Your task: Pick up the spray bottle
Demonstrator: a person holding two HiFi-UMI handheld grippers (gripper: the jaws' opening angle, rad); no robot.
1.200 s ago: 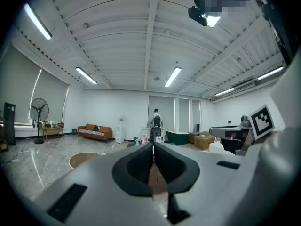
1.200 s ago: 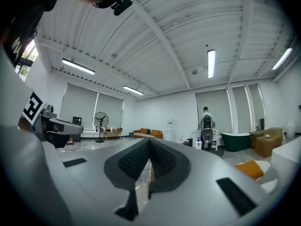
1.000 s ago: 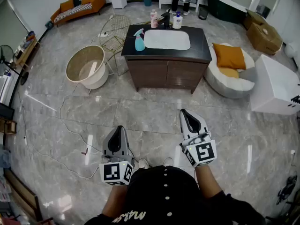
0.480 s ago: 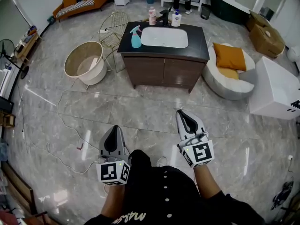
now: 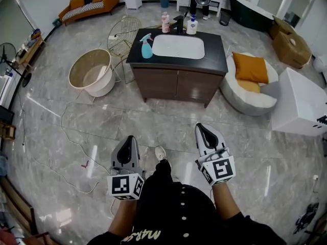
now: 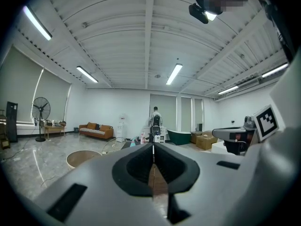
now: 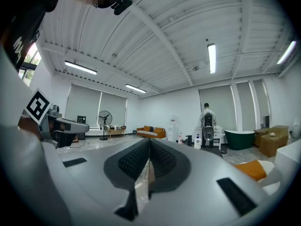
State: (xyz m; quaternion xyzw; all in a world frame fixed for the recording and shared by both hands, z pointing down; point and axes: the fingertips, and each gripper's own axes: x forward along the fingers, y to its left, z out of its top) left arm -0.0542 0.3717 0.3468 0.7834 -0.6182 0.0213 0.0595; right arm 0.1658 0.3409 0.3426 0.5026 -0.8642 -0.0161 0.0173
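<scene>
A light-blue spray bottle [image 5: 146, 47] with a pink trigger stands upright on the left end of a dark vanity counter [image 5: 217, 55], beside a white sink basin [image 5: 178, 46]. Both grippers are held low and level, well short of the vanity. My left gripper [image 5: 129, 141] is shut with nothing in it, and in the left gripper view its jaws [image 6: 153, 147] meet. My right gripper [image 5: 202, 128] is shut and empty too, with the jaws [image 7: 149, 142] pressed together. The bottle shows small past the left jaws [image 6: 141, 139].
A pink bottle [image 5: 165, 22] and a white pump bottle [image 5: 192, 24] stand behind the sink. A round beige tub [image 5: 91, 72] and a wire chair [image 5: 124, 32] are left of the vanity. A white seat with an orange cushion [image 5: 250, 68] lies right. Cables [image 5: 71, 142] trail across the marble floor.
The vanity sits slightly lower and larger in the head view than a second ago. Both grippers stay shut and side by side; a shoe has stepped forward between them.
</scene>
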